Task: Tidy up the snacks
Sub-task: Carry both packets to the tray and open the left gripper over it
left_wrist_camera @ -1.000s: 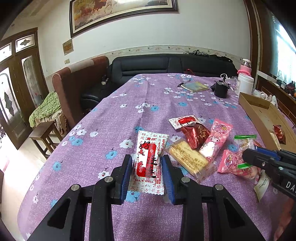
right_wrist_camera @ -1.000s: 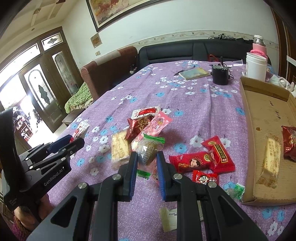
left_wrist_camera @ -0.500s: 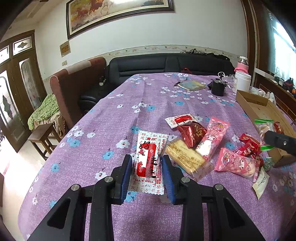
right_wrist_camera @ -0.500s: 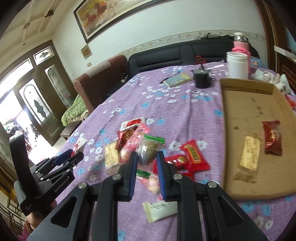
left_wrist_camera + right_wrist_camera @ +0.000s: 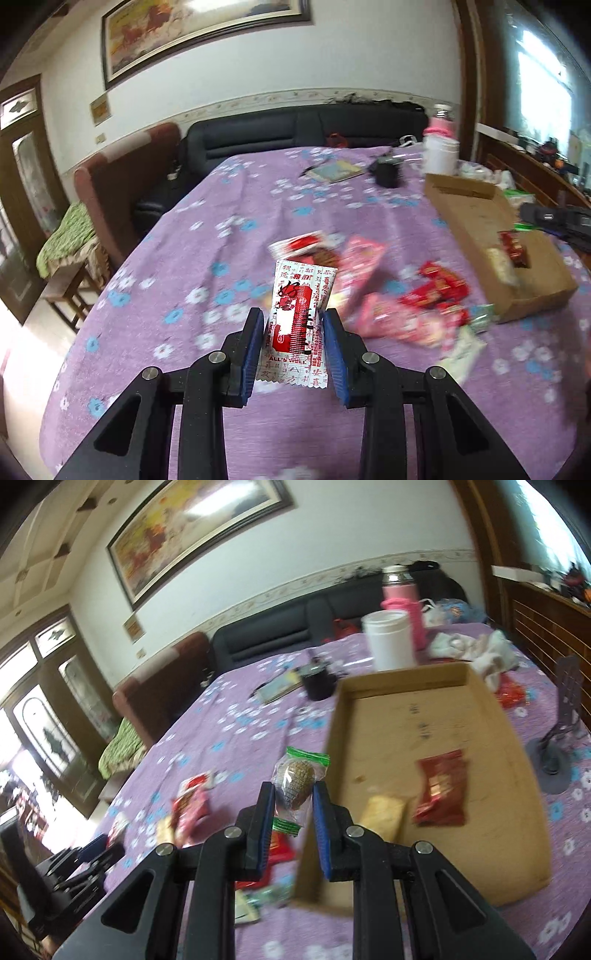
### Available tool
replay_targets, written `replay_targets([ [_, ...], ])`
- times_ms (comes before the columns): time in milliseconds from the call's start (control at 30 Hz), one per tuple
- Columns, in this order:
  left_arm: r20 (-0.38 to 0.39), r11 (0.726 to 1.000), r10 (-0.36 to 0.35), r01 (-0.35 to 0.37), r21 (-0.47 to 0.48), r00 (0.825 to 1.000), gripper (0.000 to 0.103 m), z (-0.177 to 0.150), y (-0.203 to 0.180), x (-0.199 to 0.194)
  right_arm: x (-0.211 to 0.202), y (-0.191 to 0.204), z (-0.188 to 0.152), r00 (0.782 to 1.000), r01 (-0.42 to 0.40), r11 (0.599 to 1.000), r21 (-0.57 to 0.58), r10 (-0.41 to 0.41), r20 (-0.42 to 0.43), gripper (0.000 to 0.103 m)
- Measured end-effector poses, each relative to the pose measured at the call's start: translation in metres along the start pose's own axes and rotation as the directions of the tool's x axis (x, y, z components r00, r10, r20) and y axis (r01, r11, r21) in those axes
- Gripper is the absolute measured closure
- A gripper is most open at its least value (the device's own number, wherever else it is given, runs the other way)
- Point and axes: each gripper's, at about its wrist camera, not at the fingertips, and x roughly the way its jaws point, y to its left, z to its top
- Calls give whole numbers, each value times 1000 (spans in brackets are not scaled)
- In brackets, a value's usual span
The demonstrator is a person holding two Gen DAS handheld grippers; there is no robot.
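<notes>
The table (image 5: 207, 236) carries a loose snack pile; the box (image 5: 491, 716) on its right side collects them, with 2 packs already in. My right hand-held gripper (image 5: 293, 805) pinches a green-ended snack (image 5: 297, 781) at the box's near-left edge. My left hand-held gripper (image 5: 293, 339) clamps a red-and-white packet (image 5: 301, 321), lifted above the cloth, likely boxed next.

White walls, framed painting (image 5: 207, 37) — black sofa (image 5: 303, 129), glazed wooden door (image 5: 48, 731).

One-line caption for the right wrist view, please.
Right gripper holds a green-ended clear packet beside the cardboard tray, where a red packet and pale bar lie.
</notes>
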Motion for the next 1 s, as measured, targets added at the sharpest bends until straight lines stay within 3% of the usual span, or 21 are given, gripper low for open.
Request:
replay_targets([
  [200, 5, 989, -124, 123, 83, 992, 68, 32, -67, -9, -7, -59, 8, 999, 35, 994, 108, -39, 27, 83],
  [400, -55, 943, -296, 301, 141, 954, 68, 57, -154, 4, -9, -95, 10, 993, 110, 980, 165, -115, 19, 83],
  [567, -131, 917, -351, 368, 152, 927, 69, 57, -214, 33, -2, -114, 6, 989, 150, 965, 217, -148, -25, 83],
  [767, -184, 901, -376, 405, 155, 908, 69, 43, -244, 55, 5, -118, 3, 981, 195, 956, 220, -186, -62, 83],
  [1000, -212, 896, -390, 423, 138, 896, 69, 35, -237, 70, 16, -120, -3, 971, 234, 949, 210, -216, -101, 83],
])
